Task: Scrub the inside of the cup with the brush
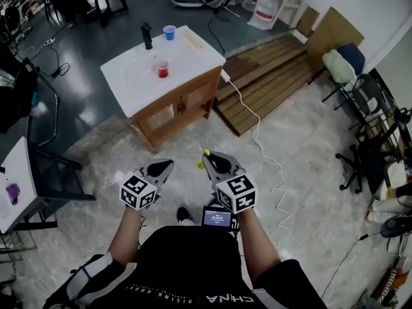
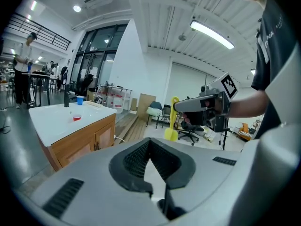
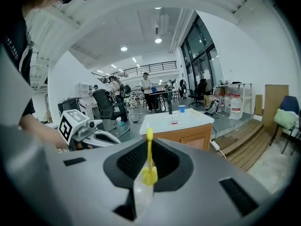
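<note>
A red cup [image 1: 163,70] stands in the white sink top [image 1: 193,60] of a wooden cabinet, far ahead of both grippers; it also shows small as the red cup [image 2: 76,117] and the red cup [image 3: 174,122]. My right gripper [image 1: 207,154] is shut on a yellow brush [image 1: 201,165], which sticks up between its jaws as the brush [image 3: 149,159] and appears from the side as the brush [image 2: 171,121]. My left gripper [image 1: 168,164] is shut with nothing in it, and its jaws [image 2: 149,144] meet at the tips.
A blue cup [image 1: 169,32] and a black tap [image 1: 147,36] sit at the sink's back. A white cord [image 1: 257,134] runs over the tiled floor beside wooden planks [image 1: 270,76]. Office chairs [image 1: 360,159] stand at right, a white table [image 1: 16,192] at left. People stand far off.
</note>
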The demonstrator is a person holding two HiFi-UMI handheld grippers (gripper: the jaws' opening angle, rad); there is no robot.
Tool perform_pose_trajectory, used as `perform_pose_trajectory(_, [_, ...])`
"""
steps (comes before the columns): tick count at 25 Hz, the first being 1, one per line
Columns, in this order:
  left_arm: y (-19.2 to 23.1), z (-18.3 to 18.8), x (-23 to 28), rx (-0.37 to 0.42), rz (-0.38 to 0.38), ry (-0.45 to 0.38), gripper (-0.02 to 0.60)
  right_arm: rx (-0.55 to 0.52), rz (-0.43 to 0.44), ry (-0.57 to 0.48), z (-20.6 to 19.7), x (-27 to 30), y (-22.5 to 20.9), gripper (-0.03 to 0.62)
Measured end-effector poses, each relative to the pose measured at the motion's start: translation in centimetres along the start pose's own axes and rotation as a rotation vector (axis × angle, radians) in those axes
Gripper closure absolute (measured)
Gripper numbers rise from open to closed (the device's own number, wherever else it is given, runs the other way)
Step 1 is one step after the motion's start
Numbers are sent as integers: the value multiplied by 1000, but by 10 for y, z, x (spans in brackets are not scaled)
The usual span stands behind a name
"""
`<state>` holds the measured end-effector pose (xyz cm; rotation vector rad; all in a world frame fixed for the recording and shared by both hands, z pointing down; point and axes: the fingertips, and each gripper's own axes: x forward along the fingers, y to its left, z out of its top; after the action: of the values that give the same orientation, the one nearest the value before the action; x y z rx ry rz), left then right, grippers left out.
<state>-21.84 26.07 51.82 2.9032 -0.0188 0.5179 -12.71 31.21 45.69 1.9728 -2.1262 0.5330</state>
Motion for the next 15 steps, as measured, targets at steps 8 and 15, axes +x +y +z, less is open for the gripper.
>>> perform_pose_trajectory(8, [29,11,27,-23,22,2,578,12,25,6,5,26,-31,554])
perform_pose_trajectory(15, [56,31,67,-20,69,36,578,23,80,1,24,53,-81,554])
